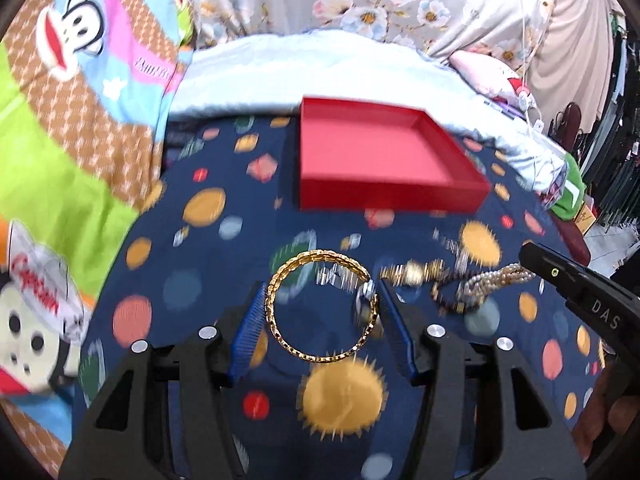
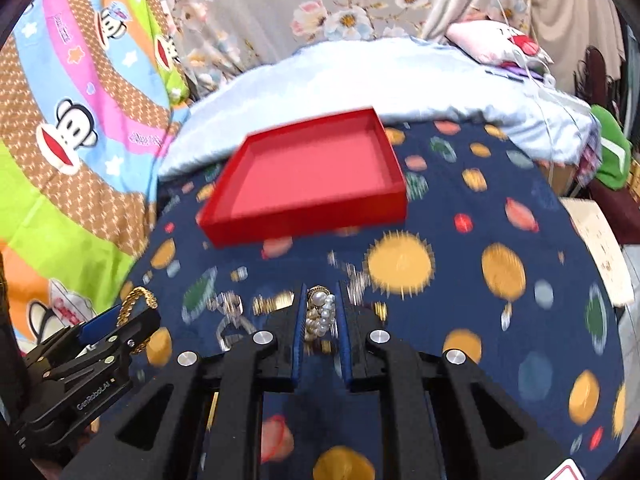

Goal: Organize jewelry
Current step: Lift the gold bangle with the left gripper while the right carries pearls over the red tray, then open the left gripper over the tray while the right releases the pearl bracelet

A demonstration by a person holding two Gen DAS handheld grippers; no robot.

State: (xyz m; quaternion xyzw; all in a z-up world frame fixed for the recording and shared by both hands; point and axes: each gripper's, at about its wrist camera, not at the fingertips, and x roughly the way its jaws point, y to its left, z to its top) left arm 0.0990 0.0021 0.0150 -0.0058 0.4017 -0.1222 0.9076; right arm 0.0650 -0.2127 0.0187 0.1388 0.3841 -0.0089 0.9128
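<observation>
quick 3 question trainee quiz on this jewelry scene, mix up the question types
1. True or false: the red tray already holds jewelry.
2. Which piece sits between the left gripper jaws? A) gold chain bangle B) a silver spoon C) a green ribbon
3. Fill in: the right gripper has its jaws shut on a ____ bracelet.

Key
1. False. The tray's inside looks bare in both views.
2. A. The bangle spans the gap between the blue pads, touching both.
3. Pearl. Its beads show pinched between the narrow blue pads.
</observation>
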